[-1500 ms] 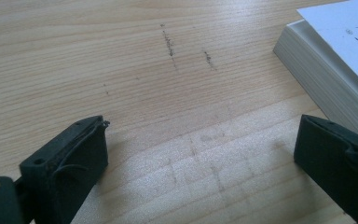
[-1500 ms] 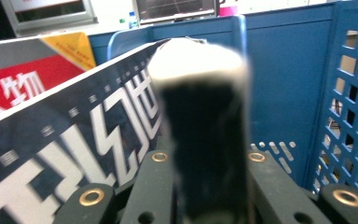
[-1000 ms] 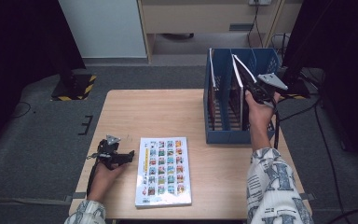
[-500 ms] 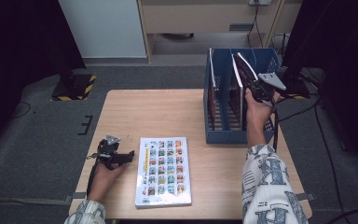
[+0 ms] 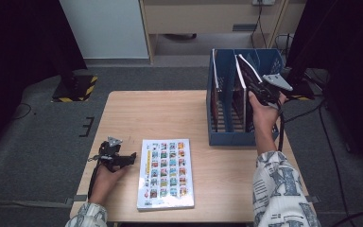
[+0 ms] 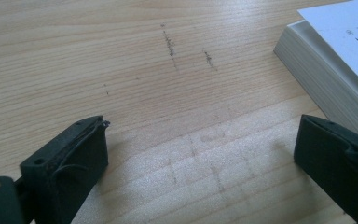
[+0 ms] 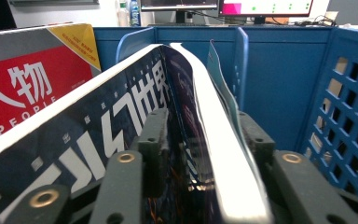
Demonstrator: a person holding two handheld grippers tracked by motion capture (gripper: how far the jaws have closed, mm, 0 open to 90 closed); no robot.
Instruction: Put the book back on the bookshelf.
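Observation:
A dark magazine [image 5: 244,66] with large white characters stands tilted in the middle slot of the blue file rack [image 5: 227,137]. My right gripper [image 5: 251,81] is at its top edge. In the right gripper view the jaws straddle this magazine [image 7: 98,135]. They have just been opening, and the right gripper [image 7: 205,135] now stands open with the magazine between its jaws. A picture book [image 5: 166,172] lies flat on the table near the front edge. My left gripper [image 5: 130,158] rests open just left of it, with bare wood between the jaws of the left gripper [image 6: 200,158] and the book's corner [image 6: 335,70] beside it.
A red-covered magazine [image 7: 23,88] stands in the neighbouring slot, and the rack's perforated wall [image 7: 349,126] closes the other side. The wooden table [image 5: 170,113] is bare between book and rack. A striped floor plate [image 5: 75,87] lies beyond the table's left corner.
Hardly anything differs in the high view. The right hand stays at the magazine's top in the rack, and the left hand and the book lie as before.

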